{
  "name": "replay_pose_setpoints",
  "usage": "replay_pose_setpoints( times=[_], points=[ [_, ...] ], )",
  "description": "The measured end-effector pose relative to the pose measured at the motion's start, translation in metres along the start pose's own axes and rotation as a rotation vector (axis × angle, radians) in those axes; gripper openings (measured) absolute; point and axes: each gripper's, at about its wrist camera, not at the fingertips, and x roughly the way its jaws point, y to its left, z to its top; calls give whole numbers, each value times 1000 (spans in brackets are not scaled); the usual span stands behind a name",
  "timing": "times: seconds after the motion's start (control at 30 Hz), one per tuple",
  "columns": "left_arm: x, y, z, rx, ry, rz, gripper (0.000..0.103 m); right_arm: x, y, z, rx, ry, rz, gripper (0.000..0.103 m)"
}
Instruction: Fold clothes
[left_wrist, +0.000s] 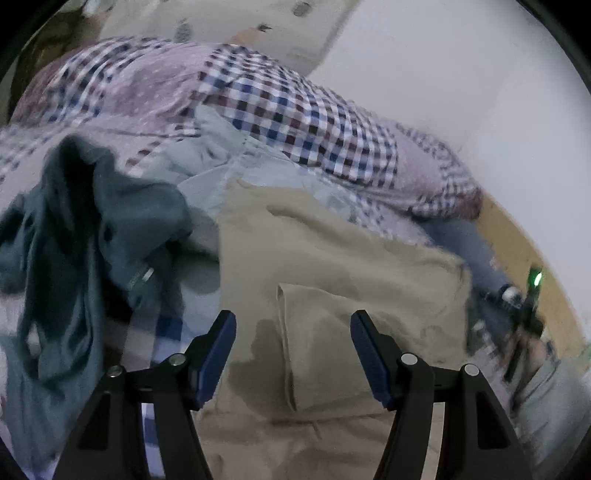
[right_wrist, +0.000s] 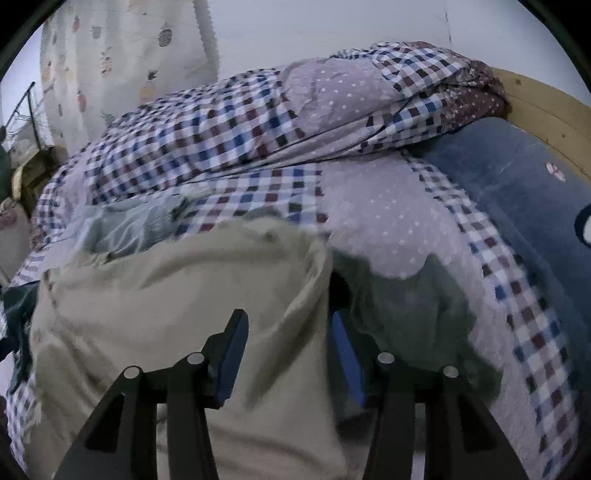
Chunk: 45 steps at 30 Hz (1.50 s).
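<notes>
A beige garment (left_wrist: 332, 258) fills the lower centre of both views, lying on the checked quilt (left_wrist: 295, 110). The left hand-held gripper (left_wrist: 293, 325) hovers over it, jaws wide. The right hand-held gripper (right_wrist: 290, 328) stands partly open astride a raised beige fold. A teal garment (left_wrist: 85, 229) lies lower left.

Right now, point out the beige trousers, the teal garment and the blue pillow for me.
beige trousers (left_wrist: 332, 240): left wrist view, flat cloth above the back pocket.
teal garment (left_wrist: 92, 206): left wrist view, crumpled upper part.
blue pillow (right_wrist: 517, 192): right wrist view, top face beside the wooden headboard.
</notes>
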Motion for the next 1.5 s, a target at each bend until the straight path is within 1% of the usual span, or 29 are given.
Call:
replay_pose_setpoints(
  times=[0.1, 0.13, 0.2, 0.27, 0.3, 0.33, 0.37, 0.4, 0.43, 0.5, 0.53, 0.6, 0.67, 0.7, 0.77, 0.8, 0.83, 0.9, 0.97, 1.0, 1.03, 1.07, 1.1, 1.13, 1.23, 1.33, 1.4, 1.47, 1.5],
  points=[
    [19, -9, 5, 62, 41, 25, 69, 14, -7, 21, -18, -2, -22, 51],
    [23, -8, 7, 67, 52, 25, 69, 18, -10, 28, -26, -2, -29, 51],
    [34, -5, 12, 52, 81, 16, 68, 33, -5, 36, -86, 39, -20, 49],
    [41, -7, 16, 62, 96, 15, 67, 45, -1, 39, -123, 86, -37, 27],
    [44, -8, 18, 70, 102, 15, 67, 49, 1, 40, -134, 103, -41, 1],
    [47, -9, 19, 71, 108, 14, 67, 51, 2, 41, -148, 106, -53, 0],
    [50, -9, 20, 73, 115, 12, 65, 47, 0, 45, -144, 83, -73, 0],
    [53, -10, 21, 75, 121, 11, 52, 43, -1, 48, -141, 60, -93, 0],
    [57, -9, 22, 73, 129, 20, 32, 39, -2, 52, -137, 37, -113, 0],
    [67, -5, 26, 66, 157, 89, 11, 31, -4, 59, -129, -8, -153, 0],
    [69, -4, 28, 68, 159, 83, 6, 30, -5, 62, -132, -11, -168, 0],
    [64, -5, 31, 86, 133, 78, 4, 33, -9, 68, -131, -7, -219, 0],
    [49, -10, 34, 100, 43, 108, 3, 36, -13, 74, -128, -4, -272, 0],
    [42, -10, 35, 102, -4, 132, 3, 35, -18, 79, -109, -31, -347, 0],
    [36, -2, 39, 70, -71, 171, 3, 42, -35, 88, -51, -31, -385, 0],
    [37, 4, 40, 52, -77, 184, 3, 47, -37, 86, -44, -11, -370, 0],
    [45, 9, 40, 46, -36, 192, 3, 52, -39, 84, -38, 10, -355, 0],
    [59, 13, 34, 60, 41, 205, 5, 61, -43, 79, -26, 50, -324, 0],
    [58, 13, 32, 67, 41, 211, 7, 58, -37, 71, -19, 42, -257, 6],
    [57, 14, 33, 54, 45, 207, 15, 56, -36, 65, -9, 43, -213, 23],
    [56, 15, 33, 40, 50, 203, 34, 55, -34, 60, 2, 43, -171, 43],
    [53, 17, 32, 25, 59, 196, 50, 49, -36, 52, 27, 37, -161, 48],
    [49, 19, 30, 13, 65, 188, 78, 44, -37, 44, 52, 30, -151, 50],
    [42, 20, 25, 6, 65, 176, 84, 37, -39, 36, 79, 20, -142, 50],
    [16, 25, 7, 2, 70, 160, 84, -3, -42, -1, 161, -22, -65, 52],
    [-21, 32, -20, 10, 69, 162, 84, -61, -37, -47, 185, -72, -1, 55],
    [-55, 40, -43, -13, 56, 158, 84, -106, -32, -85, 181, -116, 26, 57],
    [-82, 42, -61, -49, 72, 138, 84, -147, -17, -117, 160, -159, 44, 62],
    [-95, 44, -69, -70, 74, 128, 84, -168, -10, -134, 150, -181, 54, 66]
  ],
)
